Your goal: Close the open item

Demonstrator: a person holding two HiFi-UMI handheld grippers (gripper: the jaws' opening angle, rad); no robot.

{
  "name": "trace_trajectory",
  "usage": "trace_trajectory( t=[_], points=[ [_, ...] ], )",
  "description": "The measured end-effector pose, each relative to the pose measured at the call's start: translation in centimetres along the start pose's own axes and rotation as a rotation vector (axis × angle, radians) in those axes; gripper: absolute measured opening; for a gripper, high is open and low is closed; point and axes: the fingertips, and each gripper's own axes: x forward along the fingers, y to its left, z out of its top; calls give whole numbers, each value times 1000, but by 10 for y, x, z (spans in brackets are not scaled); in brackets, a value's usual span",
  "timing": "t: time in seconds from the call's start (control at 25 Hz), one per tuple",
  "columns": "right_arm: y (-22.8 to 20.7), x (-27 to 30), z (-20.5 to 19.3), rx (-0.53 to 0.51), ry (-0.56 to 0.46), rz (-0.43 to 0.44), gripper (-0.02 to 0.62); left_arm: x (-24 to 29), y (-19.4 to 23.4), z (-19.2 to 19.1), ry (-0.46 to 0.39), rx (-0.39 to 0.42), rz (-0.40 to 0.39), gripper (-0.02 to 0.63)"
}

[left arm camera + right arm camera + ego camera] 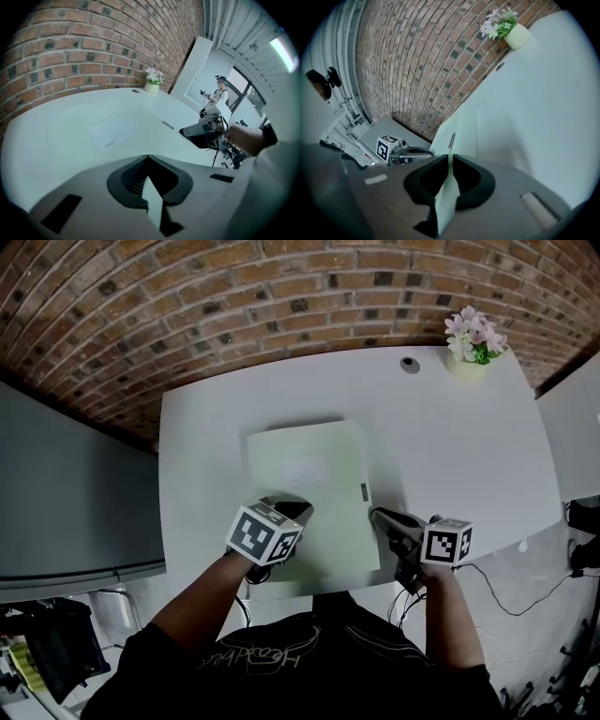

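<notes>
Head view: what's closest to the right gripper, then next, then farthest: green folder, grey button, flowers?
1. green folder, clamped in the right gripper, near edge.
2. grey button, far back, right of middle.
3. flowers, back right corner.

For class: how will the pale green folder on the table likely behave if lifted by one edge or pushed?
The folder looks thin and lies flat, so it is probably light. The edge pinched in the right gripper is sheet-thin, so it would likely flex. On the smooth table it should slide easily.
</notes>
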Motion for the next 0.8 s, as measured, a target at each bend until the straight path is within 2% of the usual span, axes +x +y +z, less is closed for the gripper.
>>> trace_trajectory(
  t=[0.12,0.32,0.48,0.64,0.8],
  points=[
    [0,0,1,-36,11,-19,38,0,0,0,-2,-3,-5,2],
    [4,-2,7,-17,-40,1,40,-1,0,0,-12,33,27,2],
    [3,-4,8,-37,-50,-37,40,2,1,-2,15,43,29,2],
    [17,-3,5,-29,-60,-19,40,0,3,2,31,37,21,2],
    [16,-12,0,-42,-65,-47,38,0,-1,4,35,82,67,2]
  ],
)
